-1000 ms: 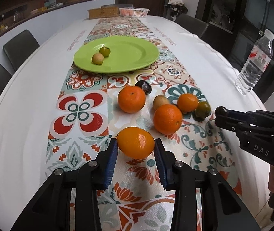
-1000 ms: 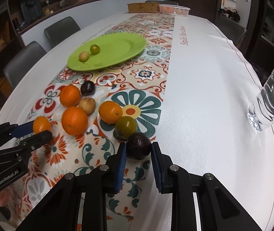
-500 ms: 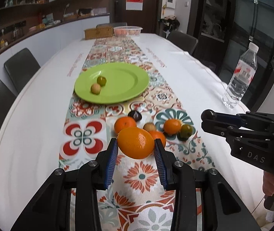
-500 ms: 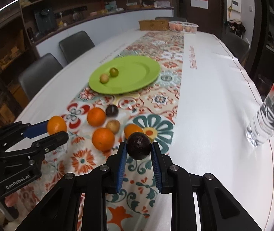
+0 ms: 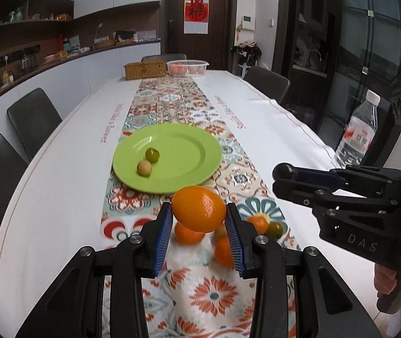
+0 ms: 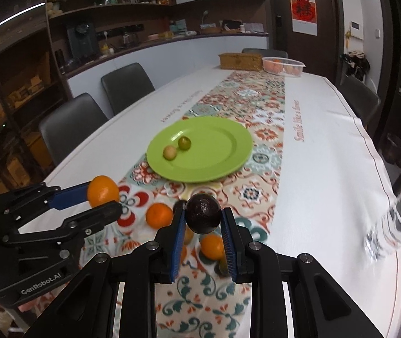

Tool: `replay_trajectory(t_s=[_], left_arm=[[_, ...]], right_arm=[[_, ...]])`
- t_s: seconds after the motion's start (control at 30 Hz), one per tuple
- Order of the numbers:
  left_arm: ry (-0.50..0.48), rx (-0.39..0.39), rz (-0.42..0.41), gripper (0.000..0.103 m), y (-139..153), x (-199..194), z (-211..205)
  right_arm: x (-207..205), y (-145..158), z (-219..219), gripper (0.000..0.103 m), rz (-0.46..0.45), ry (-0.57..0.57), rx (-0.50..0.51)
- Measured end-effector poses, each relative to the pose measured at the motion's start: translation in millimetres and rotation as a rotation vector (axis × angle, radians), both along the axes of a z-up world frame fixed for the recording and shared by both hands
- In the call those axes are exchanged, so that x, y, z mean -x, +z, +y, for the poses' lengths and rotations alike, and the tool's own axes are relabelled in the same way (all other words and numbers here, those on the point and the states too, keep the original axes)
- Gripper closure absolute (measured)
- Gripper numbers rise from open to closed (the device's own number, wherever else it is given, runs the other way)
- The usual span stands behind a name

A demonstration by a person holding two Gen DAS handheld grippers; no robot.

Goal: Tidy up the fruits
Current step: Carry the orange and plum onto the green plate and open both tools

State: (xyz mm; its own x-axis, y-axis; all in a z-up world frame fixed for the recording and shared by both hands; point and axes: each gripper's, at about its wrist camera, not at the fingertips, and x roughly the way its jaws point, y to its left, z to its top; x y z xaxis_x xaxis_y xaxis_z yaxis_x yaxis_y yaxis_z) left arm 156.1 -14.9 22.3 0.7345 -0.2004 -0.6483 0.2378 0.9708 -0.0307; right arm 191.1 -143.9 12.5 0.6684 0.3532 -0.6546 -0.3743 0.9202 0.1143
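Two fruits are now airborne at once: the orange (image 5: pixel 198 212), pinched between the blue ribbed pads of the left gripper (image 5: pixel 199 225), and a dark, near-black fruit (image 6: pixel 202 217), clamped the same way in the right gripper (image 6: pixel 203 226). A second ago both were resting on the patterned table runner (image 5: pixel 169 104); now both hang well above it, and the cameras have tilted up toward the green plate (image 5: pixel 197 169), which sits at about twelve o'clock from each load. The lift appears complete and the carry to the plate under way, so the fruits left on the cloth likely come later.

The orange is a plump oval with glossy, finely dimpled peel; its flanks bulge past the pads. The dark fruit is rounder, matte and slightly wrinkled — possibly a passion fruit or small avocado, though motion blur makes that hard to settle. The plate is smooth, shiny plastic or glazed ware with a shallow raised rim, and it already holds a small green fruit (image 5: pixel 152 155) and a small tan fruit (image 5: pixel 144 168) lying just beside each other toward its nine o'clock edge.

Below the grippers, several loose oranges (image 6: pixel 159 215) and smaller fruits lie clustered on the runner's floral print. A clear water bottle (image 5: pixel 356 138) stands at about two o'clock on the white tablecloth (image 5: pixel 271 118); a wicker box (image 5: pixel 145 69) and a white mesh basket (image 5: pixel 187 68) sit at the table's far end.
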Motion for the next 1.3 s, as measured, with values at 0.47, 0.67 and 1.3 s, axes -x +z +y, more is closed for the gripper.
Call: replay_trajectory(t_s=[0.47, 0.67, 1.3], left_arm=[[0.011, 0.015, -0.027, 0.066, 9, -52, 14], [0.003, 0.015, -0.012, 0.066, 4, -79, 20], [-0.016, 0.022, 0.096, 0.066, -47, -155, 33]], right_arm=[[-50, 13, 20, 0.076, -0.033, 0.054, -0.008], [-78, 10, 29, 0.076, -0.019, 0.064, 0.006], [-163, -44, 46, 0.076, 0.126, 0.093, 0.072]])
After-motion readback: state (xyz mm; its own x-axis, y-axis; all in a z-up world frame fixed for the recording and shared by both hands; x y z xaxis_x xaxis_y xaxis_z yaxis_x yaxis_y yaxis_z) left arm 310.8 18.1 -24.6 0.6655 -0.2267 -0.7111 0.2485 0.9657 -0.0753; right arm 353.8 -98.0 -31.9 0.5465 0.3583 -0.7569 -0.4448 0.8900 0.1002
